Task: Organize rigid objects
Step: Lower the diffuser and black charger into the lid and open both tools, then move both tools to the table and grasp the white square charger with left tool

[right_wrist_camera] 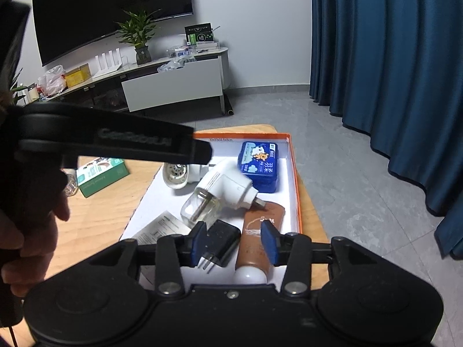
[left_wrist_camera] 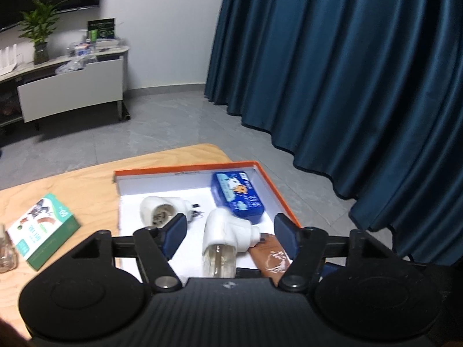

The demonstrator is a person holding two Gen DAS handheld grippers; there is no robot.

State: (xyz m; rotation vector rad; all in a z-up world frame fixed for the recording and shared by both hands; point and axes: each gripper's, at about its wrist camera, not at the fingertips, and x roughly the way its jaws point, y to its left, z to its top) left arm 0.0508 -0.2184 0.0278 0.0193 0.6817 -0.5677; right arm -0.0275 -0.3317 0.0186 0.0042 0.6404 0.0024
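An orange-rimmed white box (left_wrist_camera: 269, 185) (right_wrist_camera: 295, 179) sits on the wooden table. It holds a blue tin (left_wrist_camera: 237, 196) (right_wrist_camera: 259, 164), a white round adapter (left_wrist_camera: 162, 211) (right_wrist_camera: 176, 175), a white plug-in device with a clear bottle (left_wrist_camera: 225, 231) (right_wrist_camera: 222, 190), a brown tube (left_wrist_camera: 272, 257) (right_wrist_camera: 260, 217) and a black charger (right_wrist_camera: 222, 240). My left gripper (left_wrist_camera: 230, 235) is open and straddles the plug-in device, pads clear of it. My right gripper (right_wrist_camera: 234, 243) hangs open over the charger and the tube, gripping neither.
A green carton (left_wrist_camera: 43, 228) (right_wrist_camera: 101, 175) and a small clear bottle (left_wrist_camera: 7, 251) lie on the table left of the box. A paper leaflet (right_wrist_camera: 162, 228) lies in the box's near left corner. Blue curtains (left_wrist_camera: 347, 86) hang at the right, a TV cabinet (right_wrist_camera: 173, 84) stands behind.
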